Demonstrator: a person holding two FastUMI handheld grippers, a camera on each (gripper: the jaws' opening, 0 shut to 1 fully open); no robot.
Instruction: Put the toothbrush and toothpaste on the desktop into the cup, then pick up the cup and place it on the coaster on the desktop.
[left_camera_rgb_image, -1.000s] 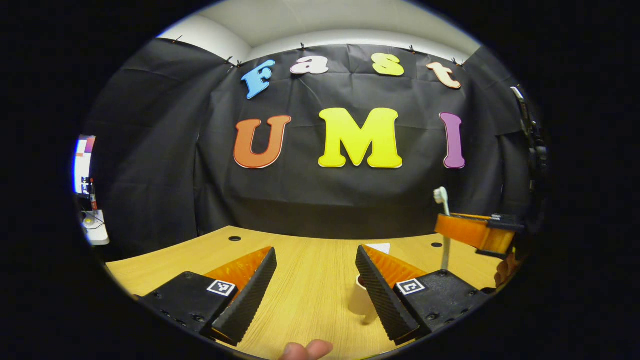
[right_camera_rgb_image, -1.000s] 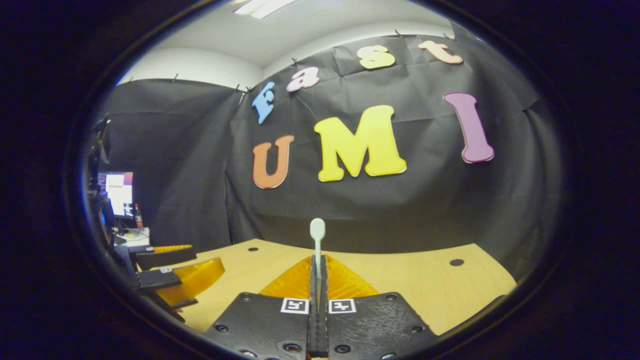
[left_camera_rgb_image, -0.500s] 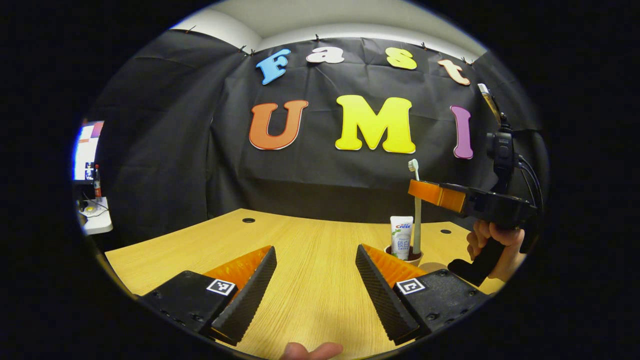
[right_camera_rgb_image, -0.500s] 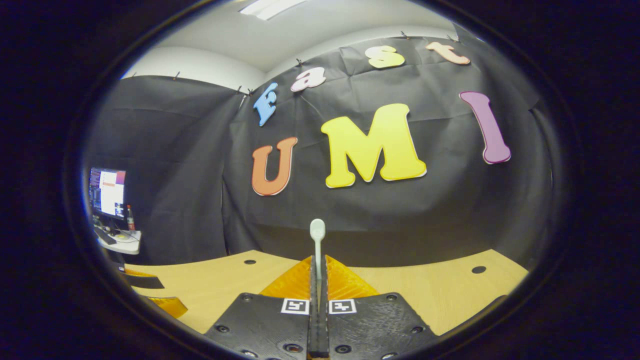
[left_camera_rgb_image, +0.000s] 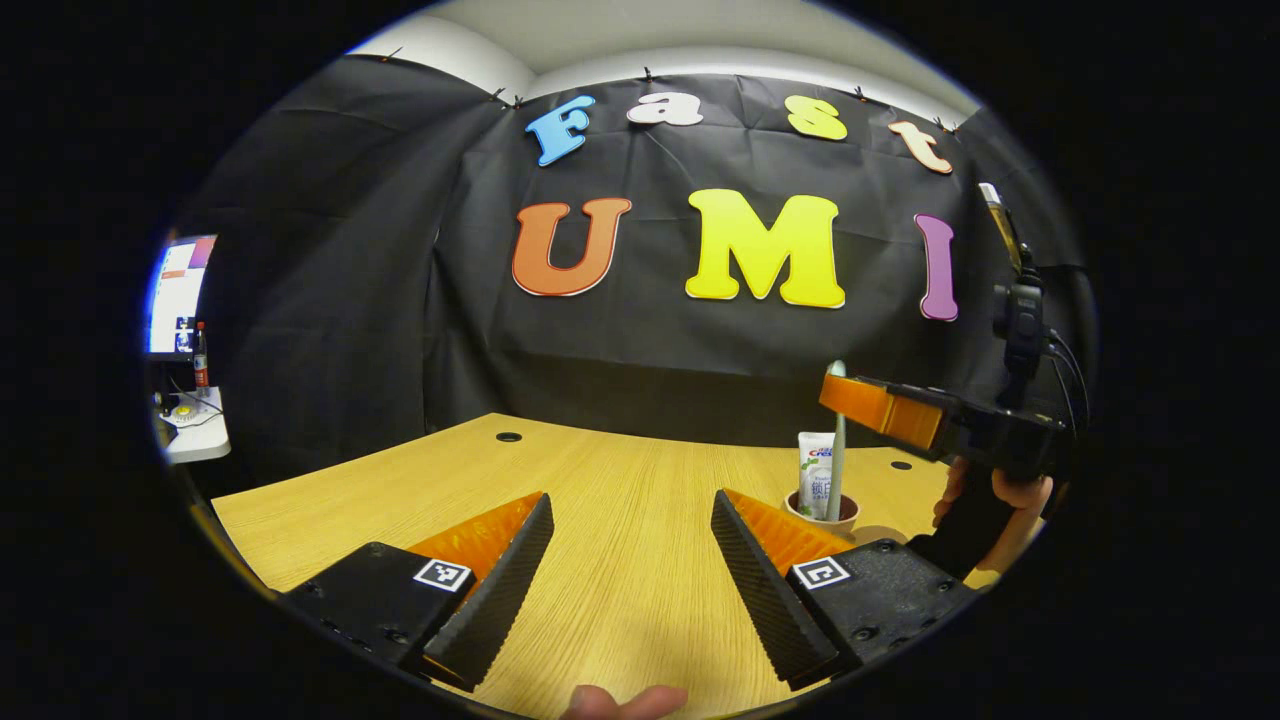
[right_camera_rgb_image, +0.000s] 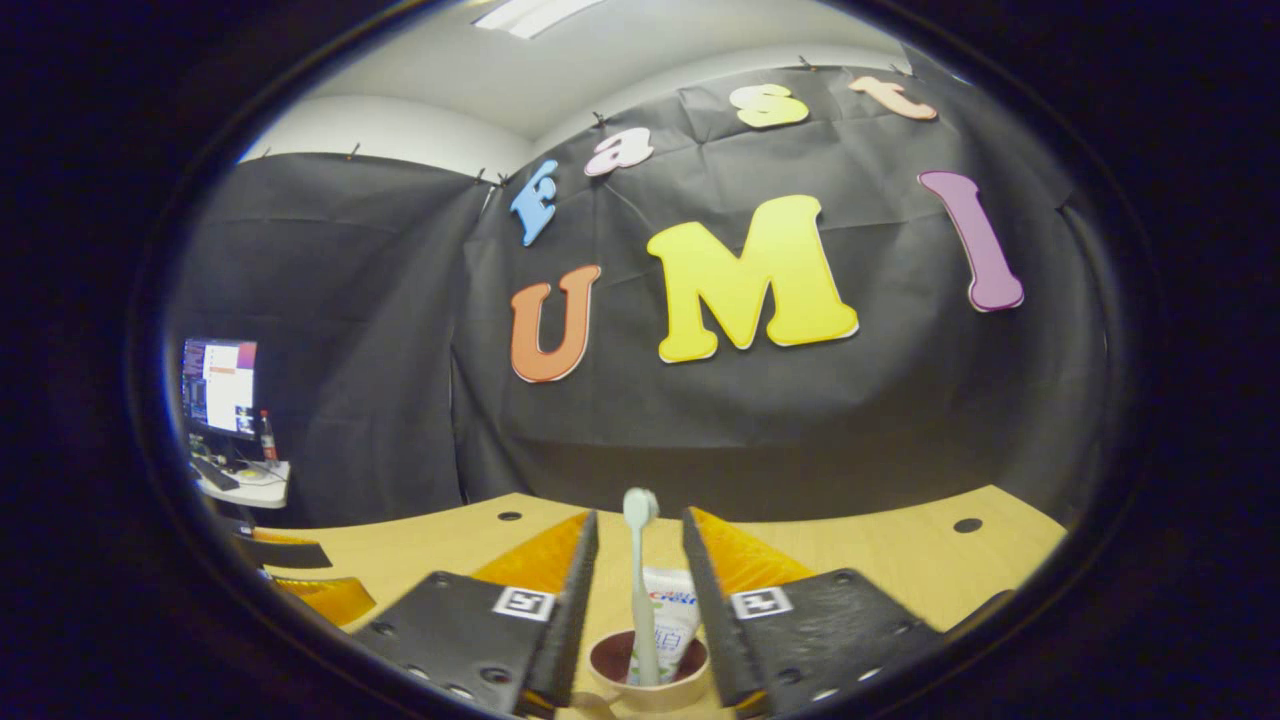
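Wooden table (left_camera_rgb_image: 620, 520) carries the cup (right_camera_rgb_image: 645, 675), with the toothbrush (right_camera_rgb_image: 638, 580) and toothpaste (right_camera_rgb_image: 668, 615) standing inside it. Above it, the right gripper (right_camera_rgb_image: 640, 610) has its fingers spread, the brush untouched between them. Nearby, the left gripper (left_camera_rgb_image: 630, 590) hangs wide open, holding nothing.

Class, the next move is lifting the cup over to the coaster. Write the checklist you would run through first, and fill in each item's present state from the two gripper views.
1. Toothbrush stands in the cup: ok.
2. Toothpaste is in the cup beside it: ok.
3. Right gripper has let go, fingers apart on either side of the toothbrush: ok.
4. Left gripper is open and holds nothing, above the desktop: ok.
5. Cup stands upright on the desktop: ok.
6. Coaster located and free: cannot tell.
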